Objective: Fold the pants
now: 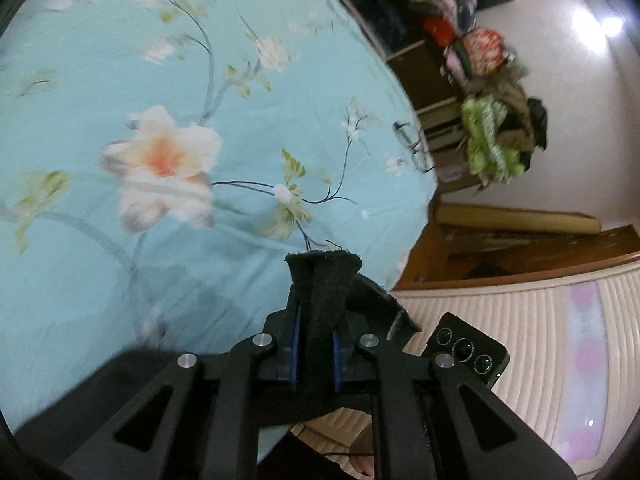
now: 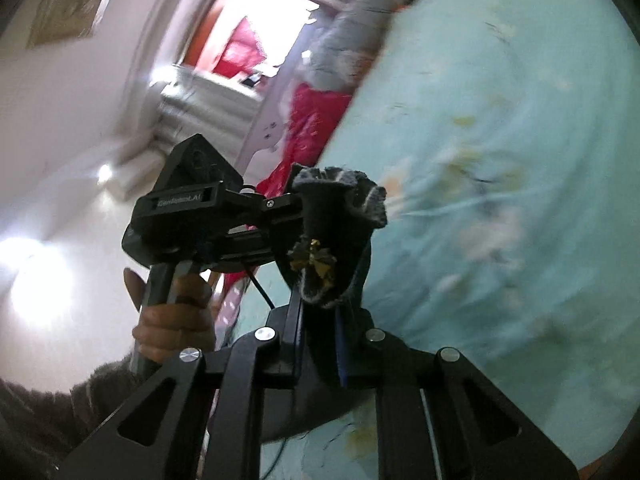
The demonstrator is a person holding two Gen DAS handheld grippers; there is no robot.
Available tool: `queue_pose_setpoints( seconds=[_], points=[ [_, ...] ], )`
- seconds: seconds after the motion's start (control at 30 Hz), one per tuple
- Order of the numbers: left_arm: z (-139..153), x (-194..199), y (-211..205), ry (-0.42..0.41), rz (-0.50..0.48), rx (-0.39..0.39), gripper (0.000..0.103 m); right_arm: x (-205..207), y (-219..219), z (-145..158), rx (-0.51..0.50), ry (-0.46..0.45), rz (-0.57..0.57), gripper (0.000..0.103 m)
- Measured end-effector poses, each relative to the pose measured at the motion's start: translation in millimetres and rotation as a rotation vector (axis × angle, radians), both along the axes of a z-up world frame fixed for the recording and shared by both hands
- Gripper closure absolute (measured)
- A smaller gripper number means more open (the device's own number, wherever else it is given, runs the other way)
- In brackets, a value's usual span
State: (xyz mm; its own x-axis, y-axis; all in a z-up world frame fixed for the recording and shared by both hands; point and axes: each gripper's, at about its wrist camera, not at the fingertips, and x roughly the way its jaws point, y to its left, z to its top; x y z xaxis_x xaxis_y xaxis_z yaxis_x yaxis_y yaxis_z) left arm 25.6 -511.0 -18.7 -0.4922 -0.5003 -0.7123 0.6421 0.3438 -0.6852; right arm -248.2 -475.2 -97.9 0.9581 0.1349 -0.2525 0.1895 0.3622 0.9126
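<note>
Black pants (image 1: 324, 292) are pinched tight by both the left claw (image 1: 316, 344) and right claw (image 2: 320, 344), bedsheet (image 1: 120, 80) at 11 o'clock.

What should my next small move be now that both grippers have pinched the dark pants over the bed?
Probably lift both a little higher and draw them apart. The left gripper and right gripper are each shut on a bunched edge of the pants, and the two stand close together, so the fabric is crumpled. Spreading it should let it hang flat above the floral bedsheet before folding.
</note>
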Motion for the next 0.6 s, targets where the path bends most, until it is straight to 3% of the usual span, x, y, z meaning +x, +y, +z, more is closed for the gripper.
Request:
queue_pose_setpoints(
  seconds=[0.17, 0.27, 0.4, 0.53, 0.6],
  points=[
    [12.4, 29.3, 86.6, -0.006, 0.096, -0.006, 0.09, 30.4, 45.1, 38.7, -0.125, 0.007, 0.147, 0.089],
    [-0.4, 50.5, 152.6, 0.013, 0.207, 0.015, 0.087, 58.3, 87.1, 46.9, -0.176, 0.033, 0.275, 0.087],
    [-42.9, 80.1, 243.7, 0.055, 0.41, 0.108, 0.082, 109.4, 150.2, 35.7, -0.208, 0.137, 0.447, 0.084],
    [-73.5, 100.4, 307.0, 0.106, 0.552, 0.181, 0.08, 150.3, 198.0, 22.1, -0.296, 0.291, 0.553, 0.055],
    [-76.7, 103.2, 328.3, 0.124, 0.588, 0.17, 0.076, 152.0, 209.2, 34.7, -0.373, 0.295, 0.569, 0.04]
  ],
)
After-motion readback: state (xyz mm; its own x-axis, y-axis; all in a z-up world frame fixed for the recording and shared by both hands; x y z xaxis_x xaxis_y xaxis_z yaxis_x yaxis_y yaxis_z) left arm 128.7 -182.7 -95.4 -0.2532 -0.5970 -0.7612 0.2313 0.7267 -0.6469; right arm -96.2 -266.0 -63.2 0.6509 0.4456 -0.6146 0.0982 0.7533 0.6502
